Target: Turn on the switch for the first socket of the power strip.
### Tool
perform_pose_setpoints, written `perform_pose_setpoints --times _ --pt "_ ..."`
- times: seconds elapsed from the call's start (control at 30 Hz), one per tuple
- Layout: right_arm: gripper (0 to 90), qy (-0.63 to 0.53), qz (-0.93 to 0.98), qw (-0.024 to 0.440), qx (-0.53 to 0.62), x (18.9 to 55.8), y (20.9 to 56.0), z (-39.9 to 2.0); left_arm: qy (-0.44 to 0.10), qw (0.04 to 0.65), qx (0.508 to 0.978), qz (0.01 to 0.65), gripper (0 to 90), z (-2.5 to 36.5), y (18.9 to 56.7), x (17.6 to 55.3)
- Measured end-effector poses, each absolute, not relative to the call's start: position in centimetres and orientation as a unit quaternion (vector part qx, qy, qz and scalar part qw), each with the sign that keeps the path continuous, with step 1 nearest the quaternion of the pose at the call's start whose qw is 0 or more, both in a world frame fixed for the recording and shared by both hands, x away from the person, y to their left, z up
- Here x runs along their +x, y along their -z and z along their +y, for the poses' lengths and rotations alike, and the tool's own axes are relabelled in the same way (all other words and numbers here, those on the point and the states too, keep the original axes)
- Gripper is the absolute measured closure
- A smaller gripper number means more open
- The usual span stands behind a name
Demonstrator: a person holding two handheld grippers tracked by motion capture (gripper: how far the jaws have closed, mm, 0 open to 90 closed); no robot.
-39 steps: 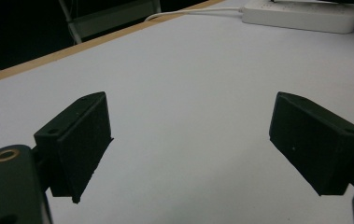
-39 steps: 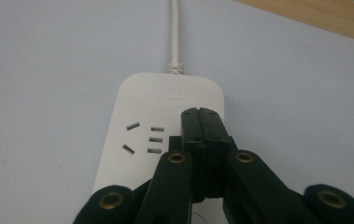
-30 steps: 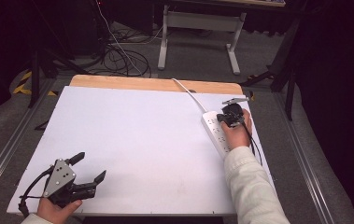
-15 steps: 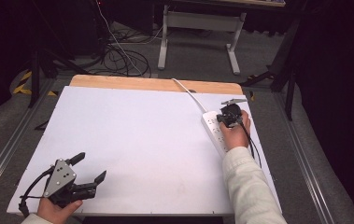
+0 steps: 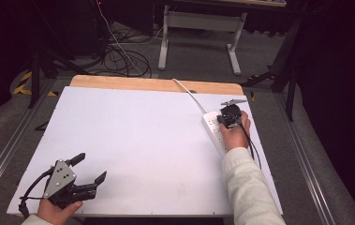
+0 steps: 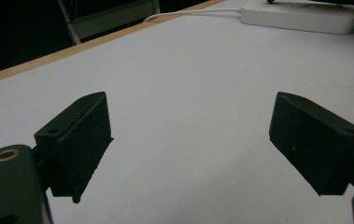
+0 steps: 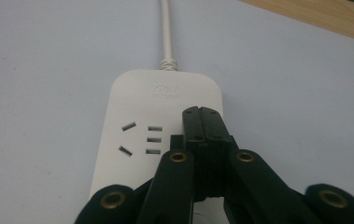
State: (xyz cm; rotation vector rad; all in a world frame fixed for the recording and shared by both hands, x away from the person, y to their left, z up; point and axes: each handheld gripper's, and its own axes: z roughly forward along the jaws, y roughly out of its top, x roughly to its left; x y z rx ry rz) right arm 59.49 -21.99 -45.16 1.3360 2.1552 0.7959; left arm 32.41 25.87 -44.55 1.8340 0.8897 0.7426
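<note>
Faint embossed brand mark (too blurred to read) on white power strip (image 7: 158,116)

Even overhead light on white table (image 5: 142,140), no glare; surroundings beyond table dark, underexposed. Soft shadows under left gripper (image 6: 188,140) pads on table. Gripper views slightly soft, blue-tinted, nearest linkage blurred.

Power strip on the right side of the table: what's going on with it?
A person holds a gripper in each hand. The right gripper, jaws shut with nothing between them, is over the white power strip near its sockets. The left gripper rests open at the near left of the white table, holding nothing.
</note>
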Motion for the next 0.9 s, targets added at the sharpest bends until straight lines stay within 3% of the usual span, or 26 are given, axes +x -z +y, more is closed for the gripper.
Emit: perform_pose_setpoints --times 0.67,0.9 --pt "90.0 -0.285 0.786 0.235 0.497 59.5 45.0 -22.0 -0.303 0.469 0.746 0.364 13.7 25.9 44.5 32.4" --pt "90.0 -0.317 0.776 0.255 0.482 58.4 43.7 -22.3 -0.302 0.467 0.748 0.362 13.7 25.9 44.5 32.6"
